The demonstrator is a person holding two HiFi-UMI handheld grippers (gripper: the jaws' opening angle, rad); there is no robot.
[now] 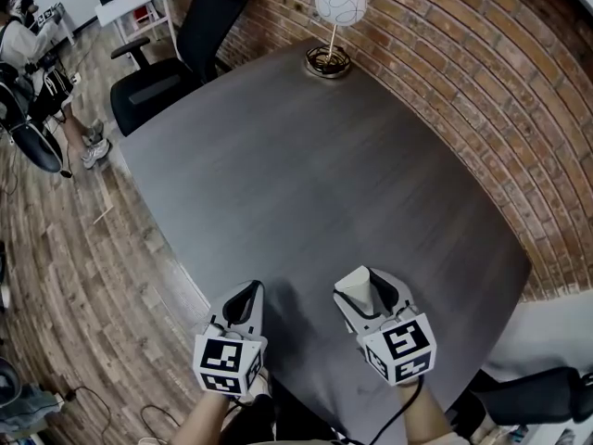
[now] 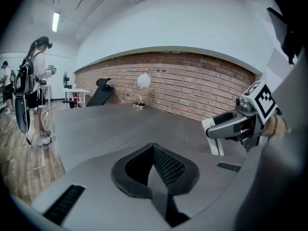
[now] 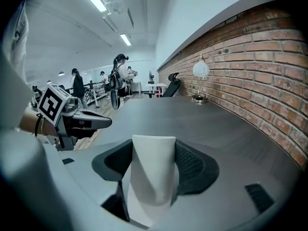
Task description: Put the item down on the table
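The right hand-held gripper (image 3: 153,170) is clamped on a white item (image 3: 153,177), a smooth, pale, curved piece that stands upright between its two dark ribbed jaws and rises a little above them. This hand-held gripper hovers over the near edge of a dark grey desk (image 1: 306,184). Whether the item's lower end touches the desk cannot be told.

Just beside it, to its left, the left hand-held gripper (image 2: 154,165) has its jaws pressed together with nothing between them. It also sits over the near edge of the desk. Each hand-held gripper carries a cube with black and white square markers at its rear, and a bare forearm reaches in behind each one.

Far ahead of both hand-held grippers, at the opposite edge of the desk, stands a lamp (image 1: 332,26) with a white globe on a thin stem and a round brass base. A red brick wall (image 1: 463,82) runs along the desk's far and right sides. Ahead and to the left of the left hand-held gripper, a black office chair (image 1: 176,63) stands against the desk. Further left lies a wooden floor (image 1: 65,248), where a person (image 2: 36,90) with a backpack stands.
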